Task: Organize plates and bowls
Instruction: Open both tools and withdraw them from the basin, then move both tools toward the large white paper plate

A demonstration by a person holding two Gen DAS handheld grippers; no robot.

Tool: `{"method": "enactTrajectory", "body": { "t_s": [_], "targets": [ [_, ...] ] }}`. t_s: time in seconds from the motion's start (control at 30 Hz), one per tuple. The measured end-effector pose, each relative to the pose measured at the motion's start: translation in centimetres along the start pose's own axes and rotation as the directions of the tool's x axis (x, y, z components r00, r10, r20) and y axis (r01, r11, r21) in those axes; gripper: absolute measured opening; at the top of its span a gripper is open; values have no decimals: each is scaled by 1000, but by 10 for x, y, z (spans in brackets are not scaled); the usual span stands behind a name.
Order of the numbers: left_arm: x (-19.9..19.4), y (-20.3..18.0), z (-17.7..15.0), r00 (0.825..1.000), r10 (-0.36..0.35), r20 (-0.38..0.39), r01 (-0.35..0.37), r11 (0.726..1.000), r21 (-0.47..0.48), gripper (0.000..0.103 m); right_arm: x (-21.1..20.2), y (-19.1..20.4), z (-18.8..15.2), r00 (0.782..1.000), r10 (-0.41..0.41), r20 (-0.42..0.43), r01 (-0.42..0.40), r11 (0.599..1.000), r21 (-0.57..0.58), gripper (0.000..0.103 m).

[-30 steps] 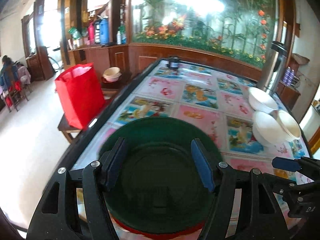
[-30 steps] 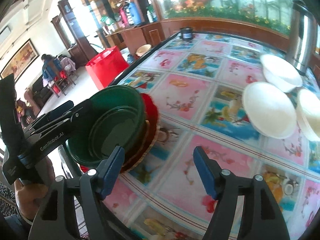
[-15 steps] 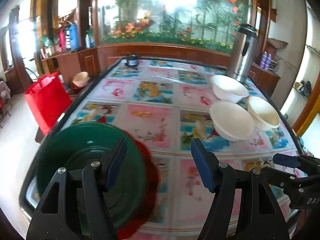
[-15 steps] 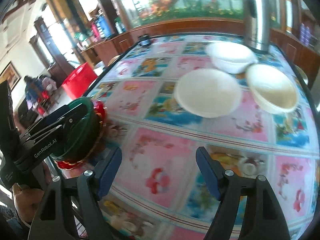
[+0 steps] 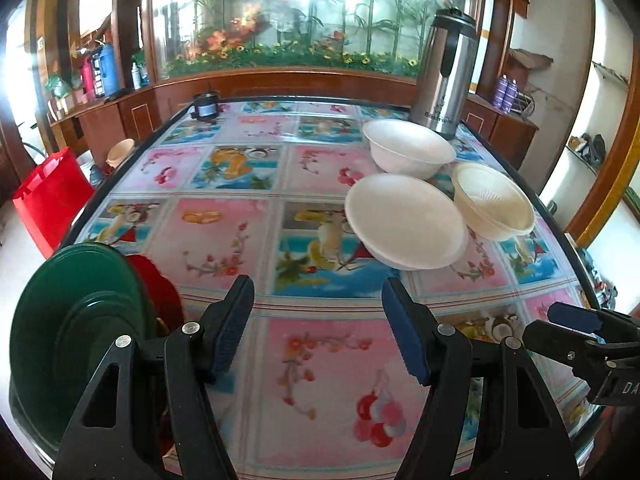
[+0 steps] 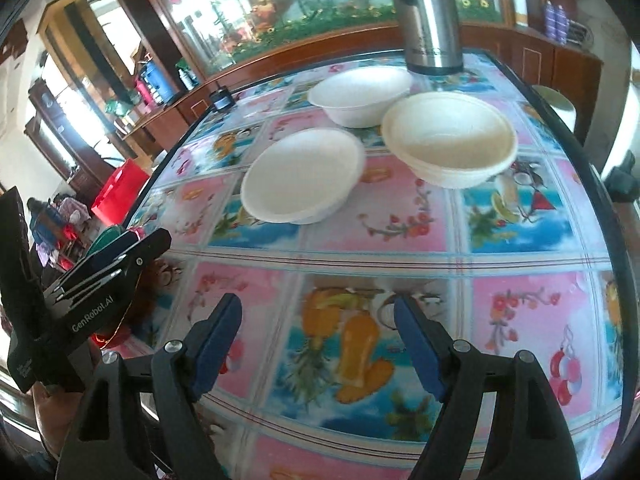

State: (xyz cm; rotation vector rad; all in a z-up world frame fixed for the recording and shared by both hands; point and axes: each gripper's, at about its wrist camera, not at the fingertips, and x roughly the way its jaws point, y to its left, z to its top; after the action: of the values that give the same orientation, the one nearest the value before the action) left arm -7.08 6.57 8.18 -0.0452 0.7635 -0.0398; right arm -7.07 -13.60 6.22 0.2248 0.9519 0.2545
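Observation:
A stack of green plates over a red plate sits at the table's near left corner. Three sets of white bowls stand at the far right: a wide shallow one, a deeper one behind it, and a cream nested stack. My left gripper hangs open over bare tablecloth, right of the green stack. My right gripper is open too, with nothing between its fingers, short of the bowls. Each gripper shows at the edge of the other's view.
A tall steel thermos stands behind the bowls near the far right edge of the table. A small dark jar sits at the far left corner. A red bag stands on the floor beside the table's left side.
Both grippers have swung right, away from the green plates and toward the white bowls. The green stack has slid from the middle of the left wrist view to its left edge. The right jaws stand slightly wider.

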Motion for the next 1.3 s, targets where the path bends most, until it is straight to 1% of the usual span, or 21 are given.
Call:
{"method": "enactTrajectory", "body": {
  "t_s": [0.33, 0.57, 0.73, 0.87, 0.97, 1.07, 1.23, 1.3],
  "targets": [
    [20, -19, 11, 1000, -3, -16, 3, 1000, 22, 67, 5, -20, 9, 1000, 2, -7, -1, 1000, 22, 79],
    [38, -18, 23, 999, 5, -32, -4, 1000, 12, 67, 15, -28, 20, 1000, -7, -18, 7, 1000, 28, 79],
    [47, -17, 40, 999, 3, -43, -3, 1000, -3, 67, 14, -31, 31, 1000, -6, -15, 6, 1000, 19, 79],
    [51, -23, 58, 999, 9, -35, -9, 1000, 5, 67, 11, -35, 53, 1000, -15, 6, 15, 1000, 7, 79],
    [60, -28, 75, 999, -9, -44, 9, 1000, -8, 67, 16, -37, 72, 1000, -12, 12, 12, 1000, 1, 79],
    [73, -34, 91, 998, -9, -57, 9, 1000, -15, 67, 27, -37, 93, 1000, -29, 7, 29, 999, -20, 79],
    [101, -45, 118, 997, -3, -74, 1, 1000, -19, 67, 46, -40, 135, 999, -34, 24, 35, 999, -36, 79],
    [113, -48, 126, 997, 1, -82, -3, 1000, -27, 67, 51, -43, 150, 998, -39, 44, 41, 998, -45, 79]
  ]
}}
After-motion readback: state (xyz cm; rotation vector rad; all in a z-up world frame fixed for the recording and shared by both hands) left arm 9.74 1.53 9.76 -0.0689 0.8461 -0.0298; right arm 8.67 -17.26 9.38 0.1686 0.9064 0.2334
